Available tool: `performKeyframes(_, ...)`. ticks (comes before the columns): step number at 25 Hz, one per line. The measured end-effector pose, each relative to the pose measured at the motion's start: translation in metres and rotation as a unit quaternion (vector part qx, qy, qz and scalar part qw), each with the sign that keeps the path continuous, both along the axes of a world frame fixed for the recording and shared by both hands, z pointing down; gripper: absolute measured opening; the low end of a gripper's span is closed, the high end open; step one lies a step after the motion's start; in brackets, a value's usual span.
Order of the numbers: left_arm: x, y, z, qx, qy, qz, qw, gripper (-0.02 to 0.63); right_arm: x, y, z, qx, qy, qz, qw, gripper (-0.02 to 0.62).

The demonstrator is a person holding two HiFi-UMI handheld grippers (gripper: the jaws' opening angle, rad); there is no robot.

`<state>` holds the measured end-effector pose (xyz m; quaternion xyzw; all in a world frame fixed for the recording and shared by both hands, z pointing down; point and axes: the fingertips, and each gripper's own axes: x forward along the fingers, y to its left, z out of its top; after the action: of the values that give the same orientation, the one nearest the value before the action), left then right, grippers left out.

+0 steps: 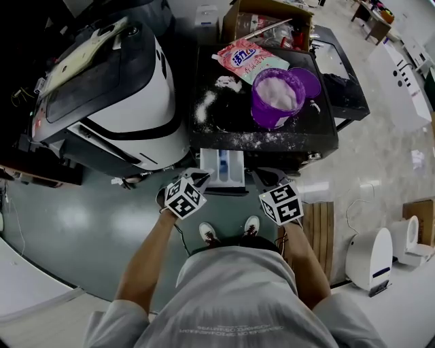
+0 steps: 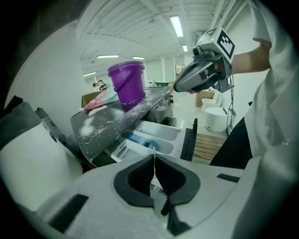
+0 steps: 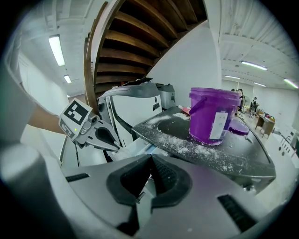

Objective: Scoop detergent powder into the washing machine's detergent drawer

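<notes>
The left gripper (image 2: pixel 153 158) is keeping its jaws pressed together and is holding nothing. The right gripper (image 3: pixel 149 164) is doing the same: its jaws are together with nothing in them.

In the head view both grippers are hanging near the middle, and their tips are pointing to 12 o'clock. Between the tips the drawer (image 1: pixel 223 168) is sticking out of the washer (image 1: pixel 319 129), pulled open. The left gripper is sitting at 7 o'clock from the drawer and the right one at 5 o'clock, each just beside its front end. The drawer is white and is showing a blue part inside.

At 1 o'clock from the drawer, the bucket (image 1: pixel 270 112) is standing upright on the washer's black top. It is purple and open, and white powder (image 1: pixel 277 92) is filling it. Its lid (image 1: pixel 309 80) is lying just beside it at 2 o'clock. A pink bag (image 1: pixel 246 57) is lying flat at 11 o'clock from the bucket. Spilled powder (image 1: pixel 204 105) is lying on the black top at 9 o'clock from the bucket, with more scattered along the front edge.

A big white and black machine (image 1: pixel 129 95) is standing at 9 o'clock from the washer. A box (image 1: pixel 234 20) is sitting at 12 o'clock, behind the bag. The person's shoes (image 1: pixel 209 234) are showing at 6 o'clock, below the drawer.
</notes>
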<state>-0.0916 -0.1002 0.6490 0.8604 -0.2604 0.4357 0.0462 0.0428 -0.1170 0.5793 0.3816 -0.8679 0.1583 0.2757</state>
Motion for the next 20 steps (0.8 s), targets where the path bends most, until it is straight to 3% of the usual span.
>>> performKeyframes(8, 0.006, 0.001, -0.002, 0.070, -0.059, 0.041, 0.9950, 0.014, 0.005, 0.003, 0.004, -0.001, 0.002, 0.001, 1.000, 0.005)
performKeyframes(20, 0.011, 0.000, -0.006, 0.165, -0.130, 0.096, 0.9730, 0.014, 0.010, 0.007, 0.008, -0.001, -0.002, 0.005, 1.000, 0.005)
